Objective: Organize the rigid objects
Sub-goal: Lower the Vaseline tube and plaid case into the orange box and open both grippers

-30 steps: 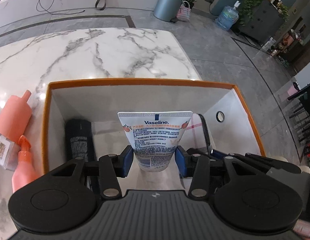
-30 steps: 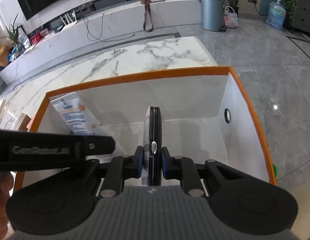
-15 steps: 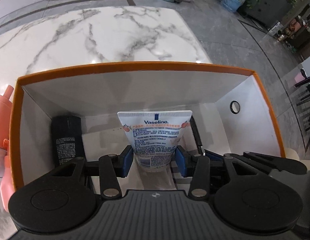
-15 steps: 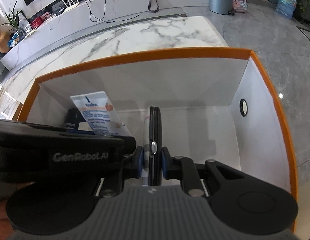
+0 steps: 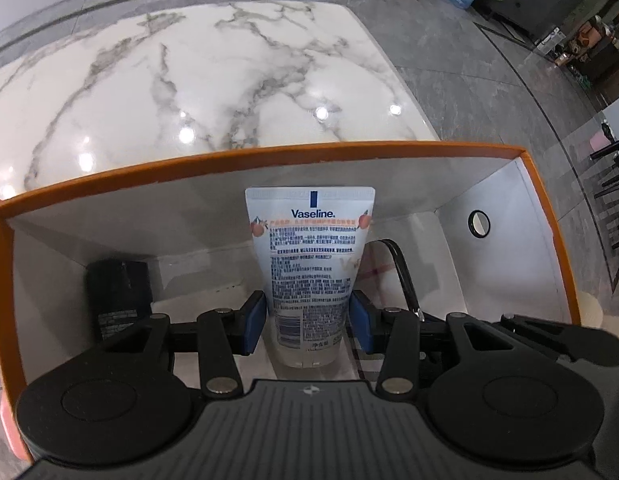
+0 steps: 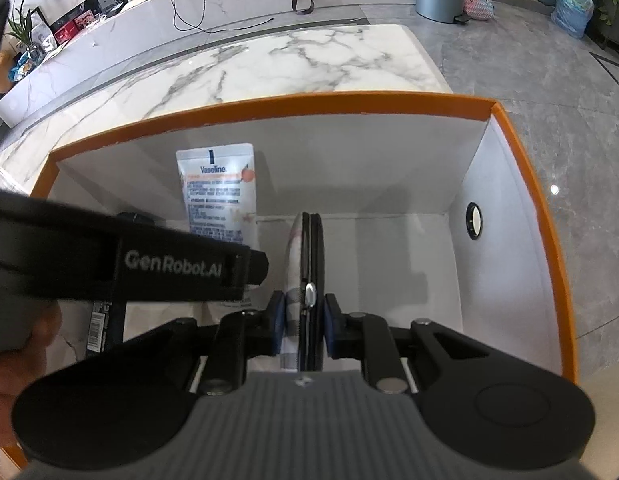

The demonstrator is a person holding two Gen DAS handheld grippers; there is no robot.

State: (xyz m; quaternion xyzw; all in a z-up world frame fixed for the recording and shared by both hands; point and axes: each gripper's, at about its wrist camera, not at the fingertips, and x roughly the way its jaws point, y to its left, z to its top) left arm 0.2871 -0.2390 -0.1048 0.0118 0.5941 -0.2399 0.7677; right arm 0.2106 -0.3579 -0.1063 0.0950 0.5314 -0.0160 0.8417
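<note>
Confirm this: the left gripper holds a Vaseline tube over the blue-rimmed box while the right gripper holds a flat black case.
One thing is wrong: the box has an orange rim, not blue, as the left wrist view shows. The rest stands: the left gripper holds the Vaseline tube over it, and the right gripper holds the flat black case.

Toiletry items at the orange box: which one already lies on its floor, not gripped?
The black bottle in the left corner; the Vaseline tube and the flat black case are gripped.

Glossy marble table (image 5: 229,92), matt cardboard box (image 5: 269,154), smooth plastic tube (image 5: 309,256)
</note>
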